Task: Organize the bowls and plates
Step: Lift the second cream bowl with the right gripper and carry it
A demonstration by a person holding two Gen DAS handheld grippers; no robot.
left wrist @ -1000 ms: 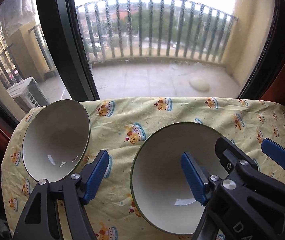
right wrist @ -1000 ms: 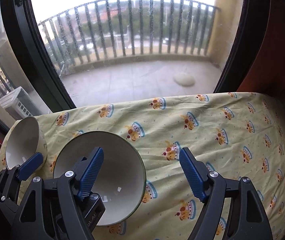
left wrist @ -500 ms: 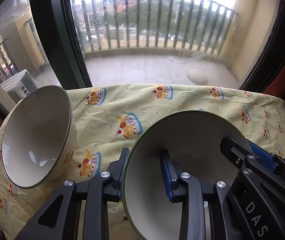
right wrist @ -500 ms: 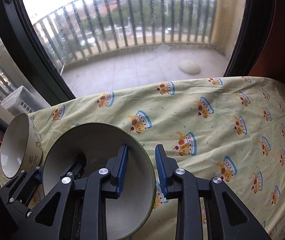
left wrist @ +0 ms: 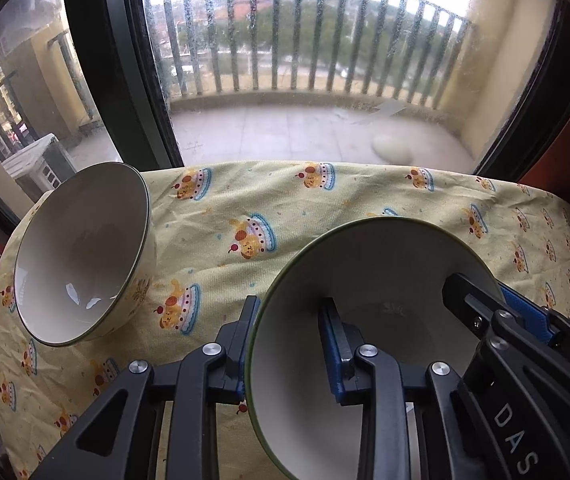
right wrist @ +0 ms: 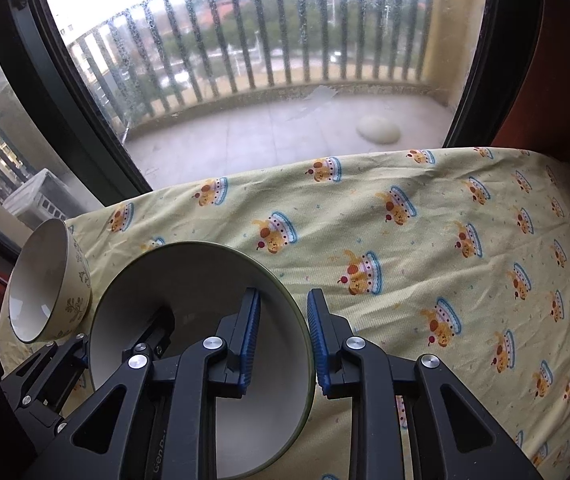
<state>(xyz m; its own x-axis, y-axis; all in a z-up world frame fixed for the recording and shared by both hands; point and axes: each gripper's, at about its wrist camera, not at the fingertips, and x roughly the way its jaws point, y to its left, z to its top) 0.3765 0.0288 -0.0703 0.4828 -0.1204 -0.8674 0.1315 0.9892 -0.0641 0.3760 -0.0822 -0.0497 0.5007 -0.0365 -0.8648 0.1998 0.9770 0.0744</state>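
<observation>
A large white bowl with a green rim (left wrist: 385, 264) (right wrist: 189, 280) sits on the yellow cake-print tablecloth (left wrist: 285, 200). My left gripper (left wrist: 289, 348) is shut on its left rim, one blue pad inside and one outside. My right gripper (right wrist: 283, 340) is shut on the opposite, right rim in the same way. Each gripper also shows in the other's view, the right gripper (left wrist: 493, 300) and the left gripper (right wrist: 113, 340). A smaller white bowl with a leaf pattern (left wrist: 81, 248) (right wrist: 41, 280) stands to the left, apart from both. Whether the large bowl is off the cloth I cannot tell.
The tablecloth (right wrist: 445, 260) stretches far to the right of the bowls with nothing on it in view. The table's far edge meets a large window with a dark frame (left wrist: 125, 80); a balcony lies beyond. The small bowl is close to the left edge.
Both grippers went from wide open, straddling the large bowl's rim, to shut on it. The bowls look larger and nearer in both views.
</observation>
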